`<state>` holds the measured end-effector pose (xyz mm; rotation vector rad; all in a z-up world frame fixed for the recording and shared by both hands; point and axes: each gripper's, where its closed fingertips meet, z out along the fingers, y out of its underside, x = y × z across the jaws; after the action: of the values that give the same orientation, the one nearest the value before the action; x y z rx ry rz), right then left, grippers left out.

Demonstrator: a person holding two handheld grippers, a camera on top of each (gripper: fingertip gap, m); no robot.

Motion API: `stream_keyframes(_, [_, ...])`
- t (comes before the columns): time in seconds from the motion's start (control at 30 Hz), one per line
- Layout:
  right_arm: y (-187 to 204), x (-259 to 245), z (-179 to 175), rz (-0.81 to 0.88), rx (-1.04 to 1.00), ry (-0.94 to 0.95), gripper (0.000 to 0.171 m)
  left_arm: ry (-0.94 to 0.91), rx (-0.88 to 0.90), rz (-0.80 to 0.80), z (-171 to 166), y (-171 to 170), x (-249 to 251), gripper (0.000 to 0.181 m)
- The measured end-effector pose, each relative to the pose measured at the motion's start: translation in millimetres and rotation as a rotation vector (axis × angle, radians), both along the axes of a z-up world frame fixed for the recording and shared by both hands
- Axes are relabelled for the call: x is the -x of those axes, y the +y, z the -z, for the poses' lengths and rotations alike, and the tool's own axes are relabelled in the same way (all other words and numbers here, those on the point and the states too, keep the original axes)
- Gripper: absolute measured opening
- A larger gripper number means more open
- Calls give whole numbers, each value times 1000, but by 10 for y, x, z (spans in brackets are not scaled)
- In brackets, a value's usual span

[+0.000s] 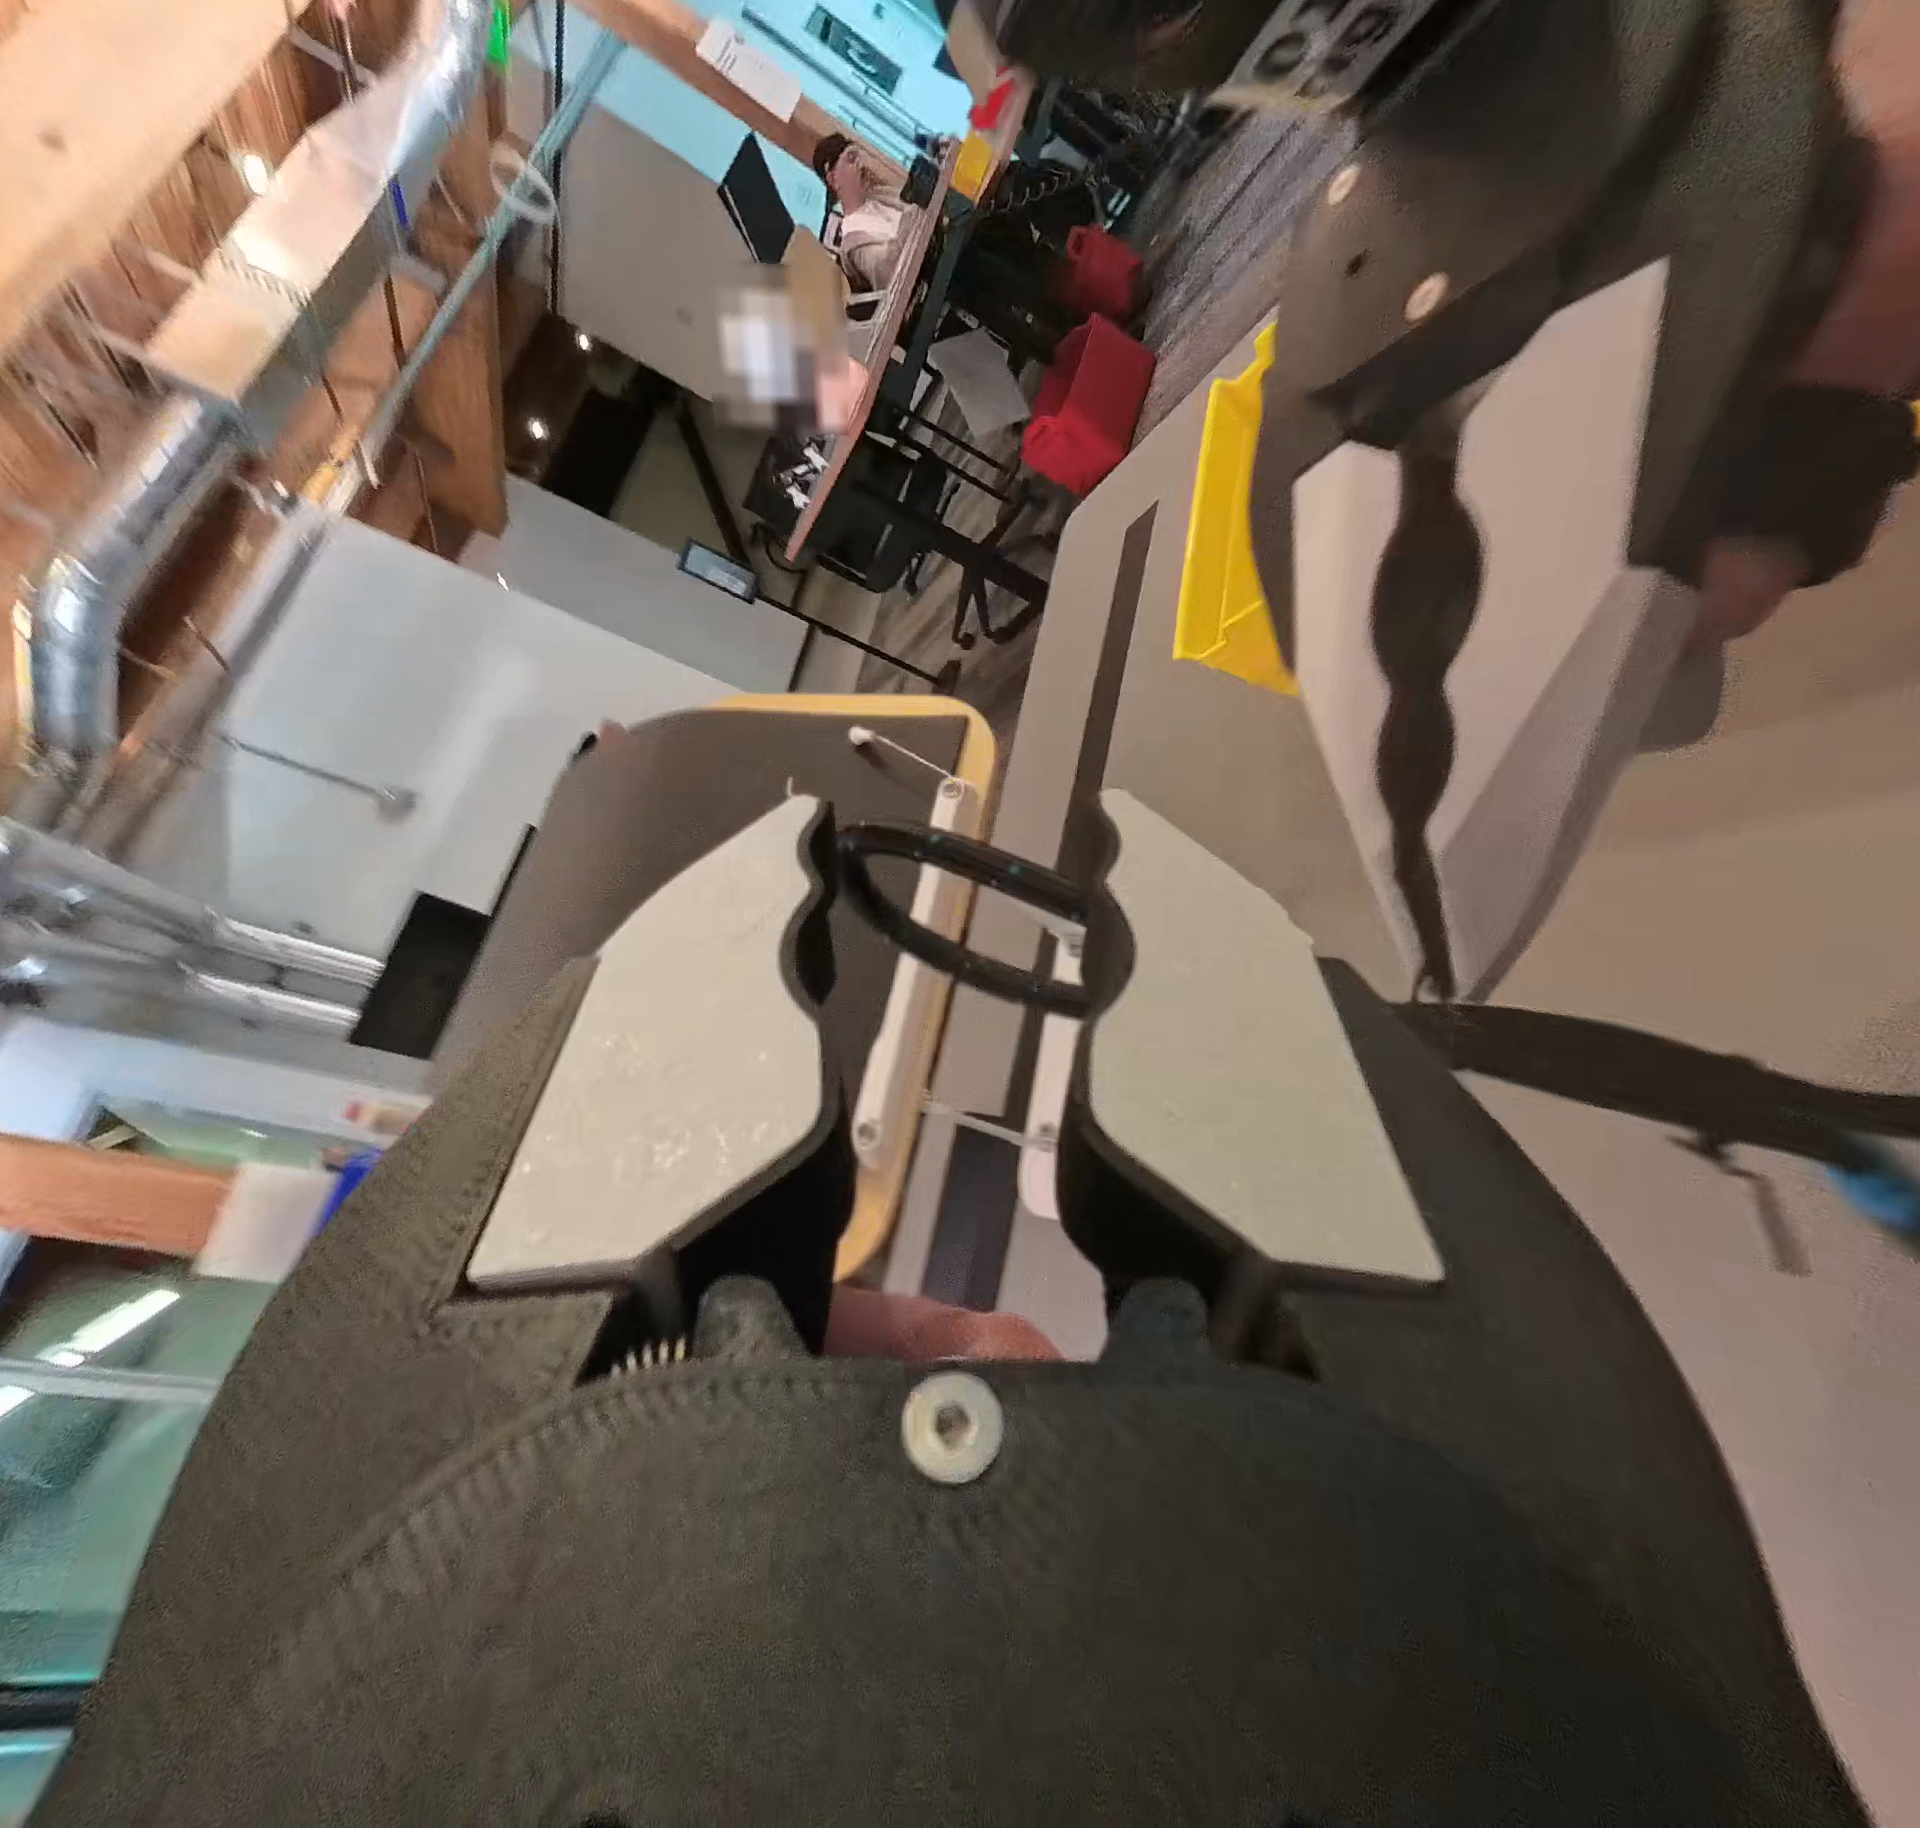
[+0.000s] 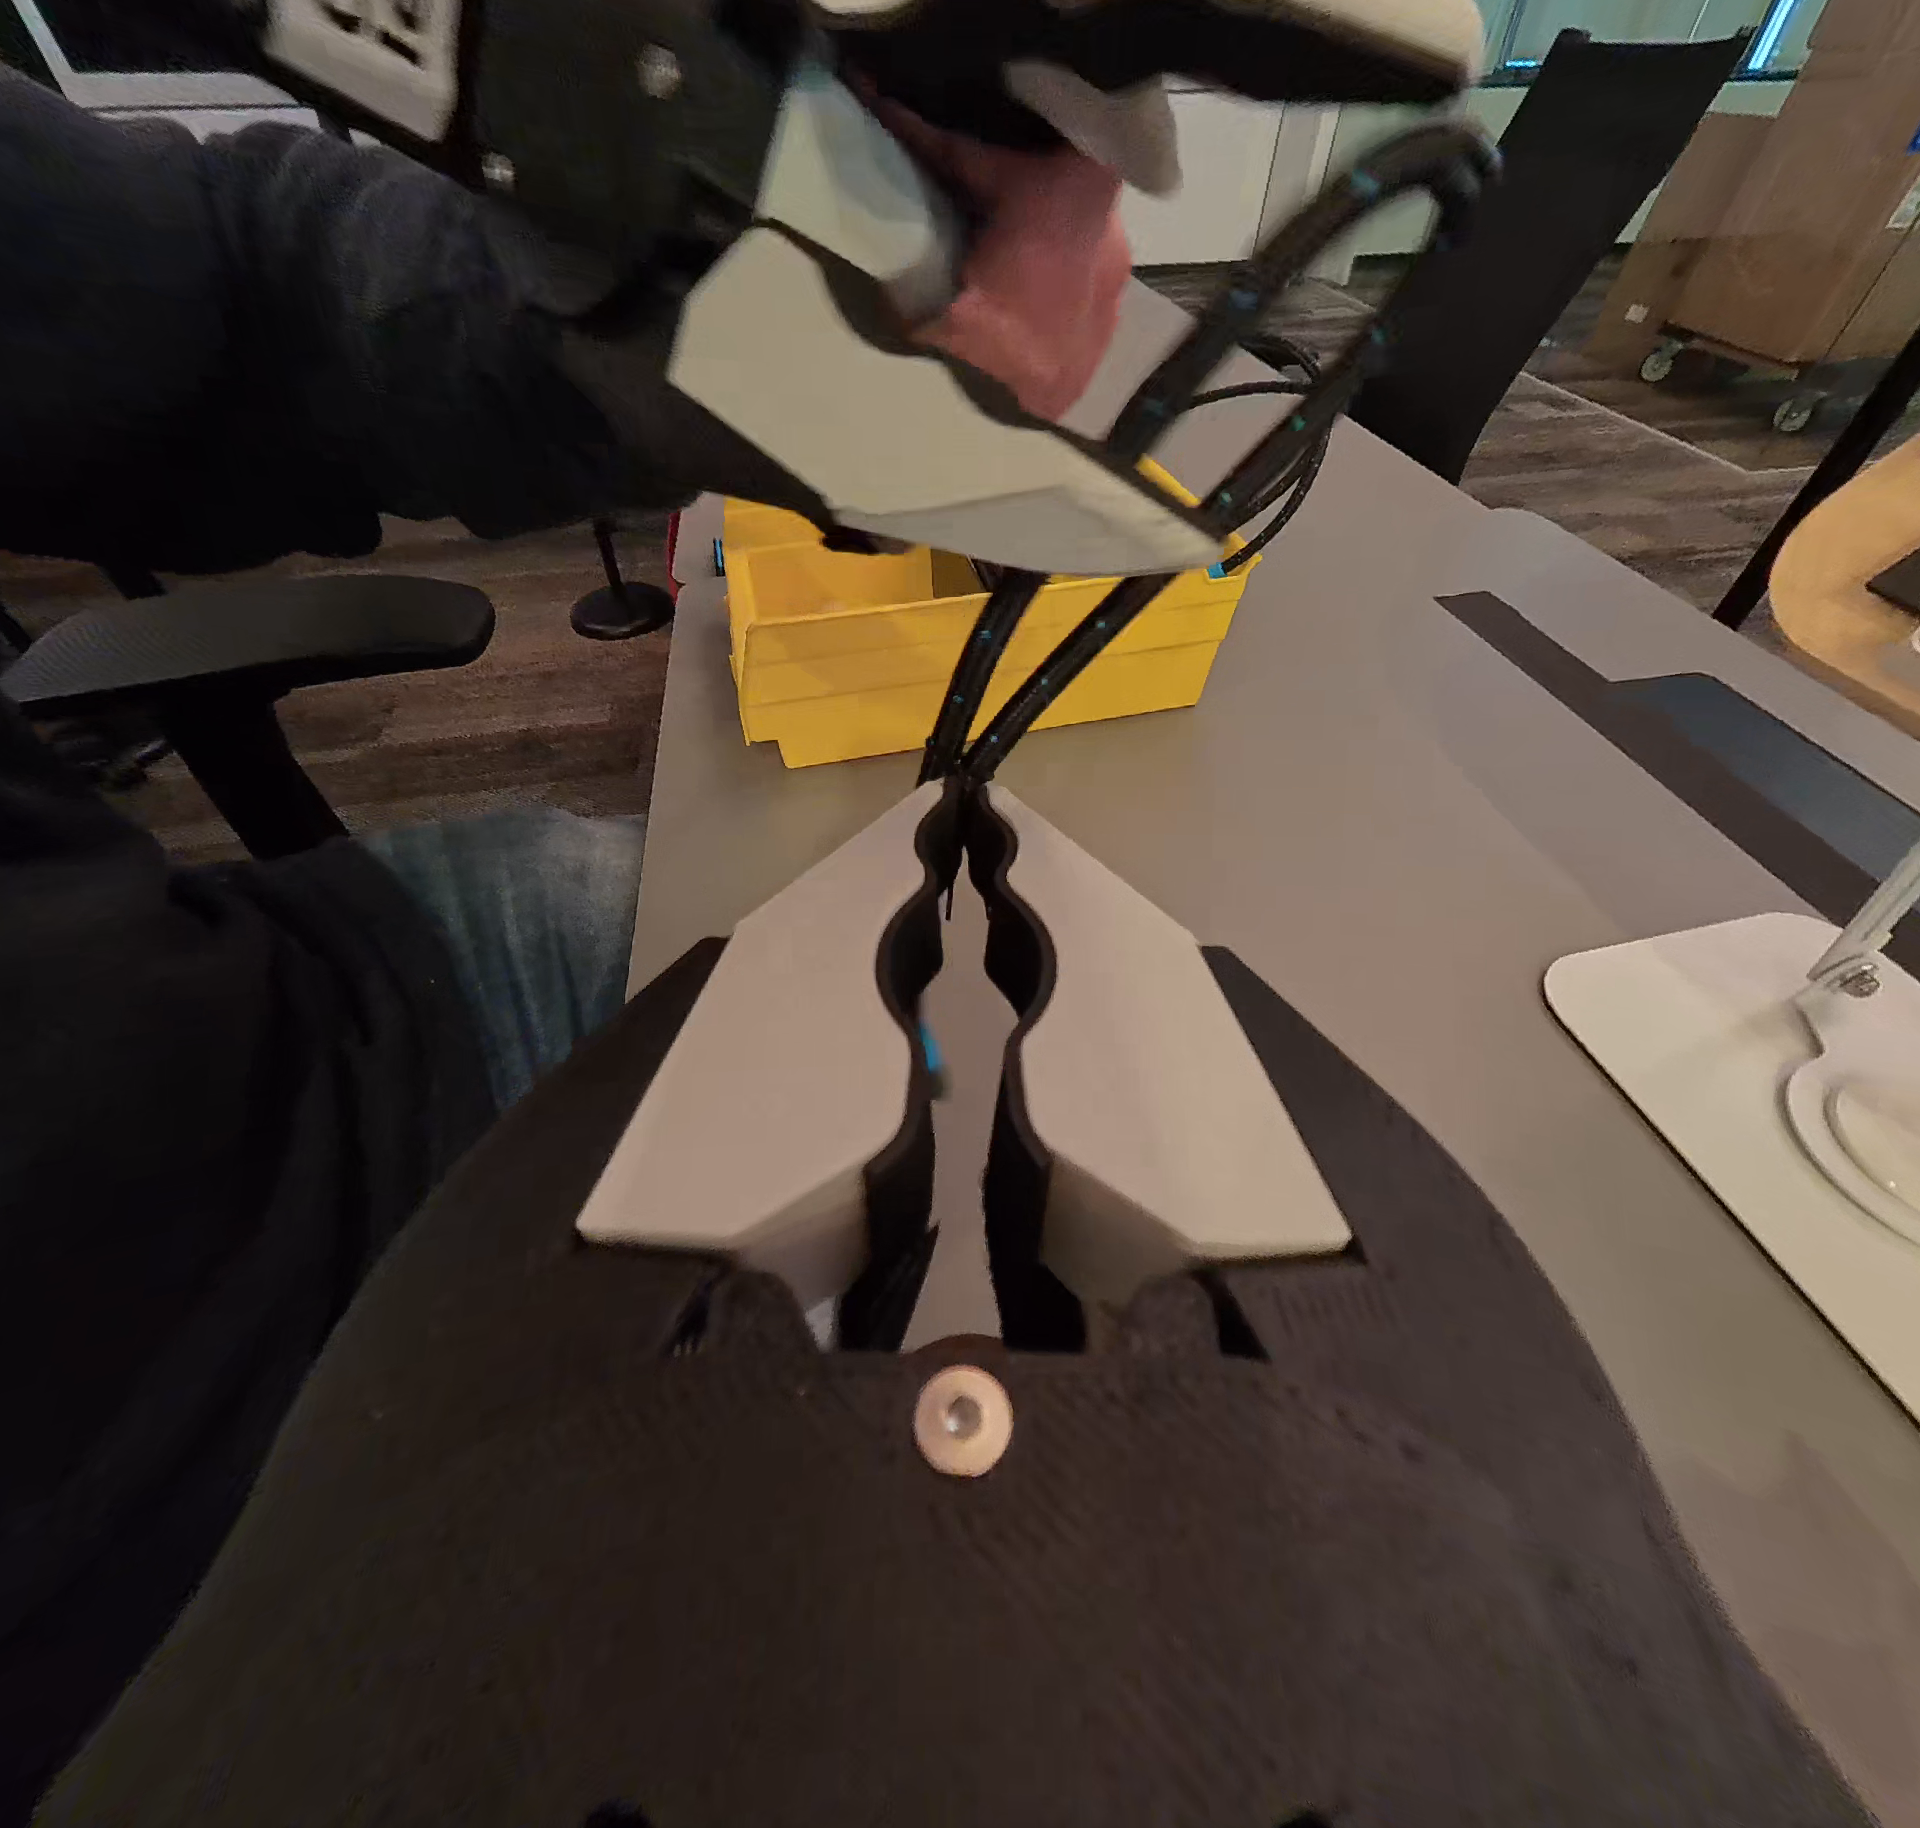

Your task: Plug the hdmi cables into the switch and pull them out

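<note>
A black braided HDMI cable (image 2: pixel 1049 677) with blue flecks runs up from my right gripper (image 2: pixel 951 802), which is shut on it near the fingertips. The cable rises to my left gripper (image 2: pixel 1340 313), held above the table, and loops round between its fingertips. In the left wrist view the cable loop (image 1: pixel 997 983) spans my left gripper (image 1: pixel 971 905) and touches both fingers, whose jaws stand partly apart. My right gripper (image 1: pixel 1439 978) shows there at the upper right, clamped on the cable. No switch is in view.
A yellow bin (image 2: pixel 987 656) stands on the grey table (image 2: pixel 1403 895) behind the cable; it also shows in the left wrist view (image 1: pixel 1226 552). A white stand base (image 2: pixel 1714 1072) lies at the right. An office chair (image 2: pixel 260 635) is at the left.
</note>
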<state>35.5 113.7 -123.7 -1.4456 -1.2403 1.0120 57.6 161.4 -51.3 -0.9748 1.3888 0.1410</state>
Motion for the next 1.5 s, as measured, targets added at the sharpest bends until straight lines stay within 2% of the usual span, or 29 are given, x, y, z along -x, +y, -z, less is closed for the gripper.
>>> stream_keyframes(0.1, [-32, -17, -30, -24, 18, 38, 0, -38, 50, -36, 98, 185, 63, 41])
stream_keyframes(0.27, [-54, -12, -2, -47, 16, 56, 0, -29, 141, -26, 303, 280, -11, 39])
stream_keyframes(0.4, [-63, -22, -47, -61, 27, 102, 0, 15, 278, -25, 641, 357, -52, 39])
stream_keyframes(0.53, [-4, -73, -91, -44, 42, 134, 0, 55, 378, 3, 936, 310, -89, 45])
stream_keyframes(0.67, [24, -72, -35, -35, 50, 118, 0, 48, 447, 43, 1095, 194, -141, 48])
stream_keyframes(0.83, [21, -41, -19, -40, 59, 112, 0, 85, 389, 78, 1173, 49, -231, 49])
stream_keyframes(0.9, [40, -61, -8, -30, 65, 107, 0, 124, 337, 37, 1178, 113, -177, 50])
stream_keyframes(1.0, [79, -98, -1, -13, 84, 115, 0, 82, 337, -14, 1096, 190, -59, 58])
stream_keyframes(1.07, [114, -124, 2, 2, 98, 122, 0, 30, 299, -95, 1007, 267, 86, 68])
stream_keyframes(1.13, [122, -136, 11, 1, 110, 121, 0, -10, 189, -190, 895, 339, 286, 80])
stream_keyframes(1.23, [115, -122, 56, -10, 120, 92, 0, 53, -148, -173, 652, 194, 388, 88])
stream_keyframes(1.33, [102, -77, 92, -21, 133, 69, 0, 196, -510, -81, 433, -97, 192, 96])
stream_keyframes(1.43, [97, -54, 98, -21, 135, 61, 0, 366, -654, -20, 495, -173, 17, 93])
stream_keyframes(1.5, [62, -33, 92, -33, 129, 55, 0, 429, -603, 20, 612, -131, -13, 79])
